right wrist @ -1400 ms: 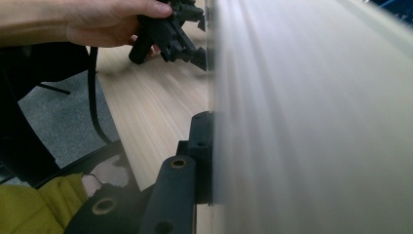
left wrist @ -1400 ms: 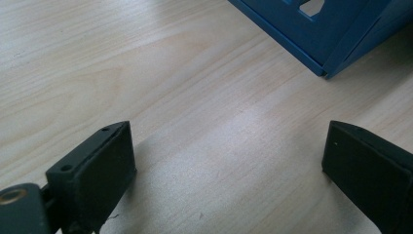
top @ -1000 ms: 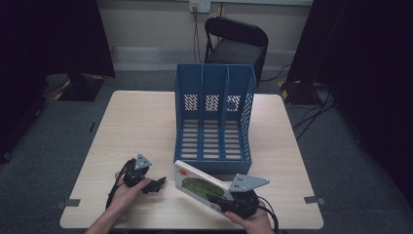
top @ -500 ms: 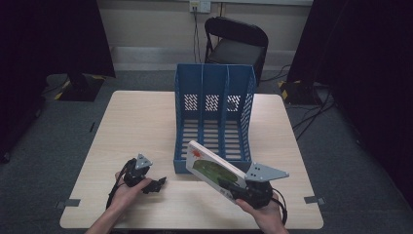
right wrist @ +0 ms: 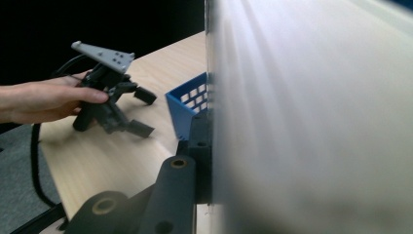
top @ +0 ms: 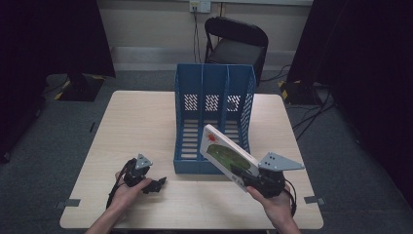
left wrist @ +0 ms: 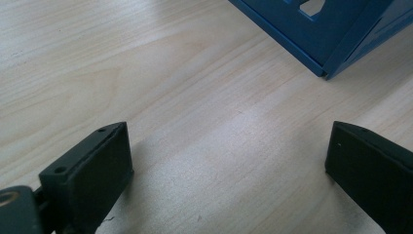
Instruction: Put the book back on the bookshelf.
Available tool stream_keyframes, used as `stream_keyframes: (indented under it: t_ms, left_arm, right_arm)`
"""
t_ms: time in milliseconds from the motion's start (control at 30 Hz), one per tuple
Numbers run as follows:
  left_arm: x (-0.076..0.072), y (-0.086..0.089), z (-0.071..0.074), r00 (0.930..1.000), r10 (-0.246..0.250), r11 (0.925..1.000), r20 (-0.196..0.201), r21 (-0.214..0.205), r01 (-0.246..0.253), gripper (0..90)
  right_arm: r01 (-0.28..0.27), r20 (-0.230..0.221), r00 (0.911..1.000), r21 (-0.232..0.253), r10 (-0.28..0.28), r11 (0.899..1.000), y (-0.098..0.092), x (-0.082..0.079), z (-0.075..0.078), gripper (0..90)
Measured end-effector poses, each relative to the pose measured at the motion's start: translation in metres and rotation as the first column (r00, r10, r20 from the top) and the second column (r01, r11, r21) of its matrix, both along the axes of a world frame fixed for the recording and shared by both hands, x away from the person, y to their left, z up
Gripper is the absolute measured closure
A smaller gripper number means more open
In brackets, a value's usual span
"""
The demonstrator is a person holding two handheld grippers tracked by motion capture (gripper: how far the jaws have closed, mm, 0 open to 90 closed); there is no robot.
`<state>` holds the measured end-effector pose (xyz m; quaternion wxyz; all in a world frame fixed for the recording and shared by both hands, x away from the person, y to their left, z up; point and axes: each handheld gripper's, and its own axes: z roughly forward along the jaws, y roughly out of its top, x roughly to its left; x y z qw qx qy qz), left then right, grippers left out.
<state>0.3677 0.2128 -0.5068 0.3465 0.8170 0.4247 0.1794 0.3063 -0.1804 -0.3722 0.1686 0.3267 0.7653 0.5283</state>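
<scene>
My right gripper (top: 246, 176) is clamped on the lower corner of a flat white book (top: 228, 155) with a green and red cover. The book is held clear of the worktop (top: 136, 122), tilted up and away from me, its upper end leaning over the front right of the blue file rack (top: 214, 97). Whether the book touches the rack's front lip, I cannot tell. In the right gripper view one jaw lies flat against the book's pale face (right wrist: 311, 117); the other is hidden behind it.

My left gripper (top: 155, 184) rests low on the worktop near the rack's front left corner, jaws spread wide with bare wood between them and nothing held.

Handling judgement: the book appears thin, stiff and light, and it keeps its plane without sagging from a single corner hold. The cover looks glossy, so I expect it could pivot or slip in the jaws if swung quickly. A grip on the corner gives long leverage against the hold; a hold nearer the middle of the short edge would be steadier.

The rack has three upright compartments, all apparently empty.
</scene>
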Motion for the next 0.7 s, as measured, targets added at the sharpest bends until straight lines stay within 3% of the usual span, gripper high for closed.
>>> stream_keyframes:
  t_ms: [333,700]
  left_arm:
    - [0.000,0.000,0.000,1.0000,0.000,1.0000,0.000,0.000,0.000,2.6]
    - [0.000,0.000,0.000,1.0000,0.000,1.0000,0.000,0.000,0.000,2.6]
  right_arm:
    - [0.078,0.015,0.9969,0.010,-0.078,0.997,-0.013,0.014,0.007,76.7]
    - [0.202,0.025,0.9789,0.023,-0.203,0.979,-0.026,0.031,0.016,76.7]
